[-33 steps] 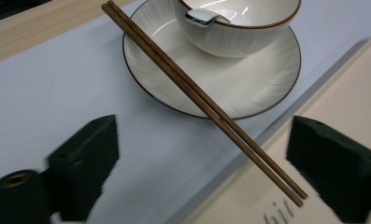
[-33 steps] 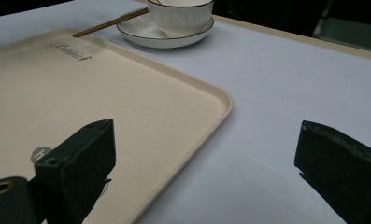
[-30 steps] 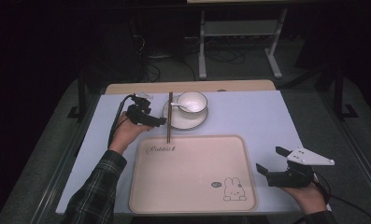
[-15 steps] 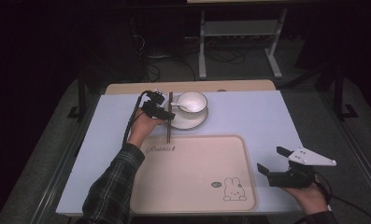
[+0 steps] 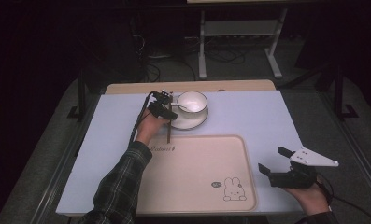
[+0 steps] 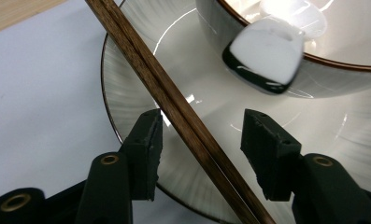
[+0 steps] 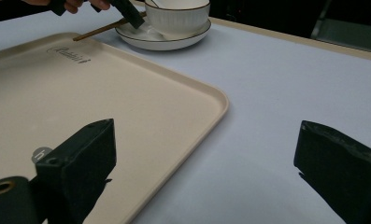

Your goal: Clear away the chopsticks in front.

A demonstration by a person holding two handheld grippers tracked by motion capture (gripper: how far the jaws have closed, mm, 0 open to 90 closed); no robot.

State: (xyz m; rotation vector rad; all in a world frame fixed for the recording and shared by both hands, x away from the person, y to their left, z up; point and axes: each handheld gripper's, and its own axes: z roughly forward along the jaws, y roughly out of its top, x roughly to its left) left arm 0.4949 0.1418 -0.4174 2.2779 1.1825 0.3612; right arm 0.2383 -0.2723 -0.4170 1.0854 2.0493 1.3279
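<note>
Dark wooden chopsticks (image 6: 174, 105) lie propped on the left rim of the saucer (image 6: 127, 88), running from upper left to lower right in the left gripper view, straight between the jaws. Left gripper (image 6: 202, 140) is half closed, its jaws have just been closing around the sticks; the left pad looks almost touching them, gap still on the right side, so no firm grip yet. In the high view the chopsticks (image 5: 168, 133) sit upper centre of the frame, long axis pointing from the saucer toward the tray (image 5: 197, 186), left gripper (image 5: 167, 112) directly over them. White bowl (image 5: 192, 102) with a spoon (image 6: 267, 58) stands on the saucer just right of the sticks. Right gripper (image 5: 274, 163) is at lower right, jaws wide, nothing in them, well apart from the sticks. Left hand is clearly nearer; the pinch lands across the long axis.
</note>
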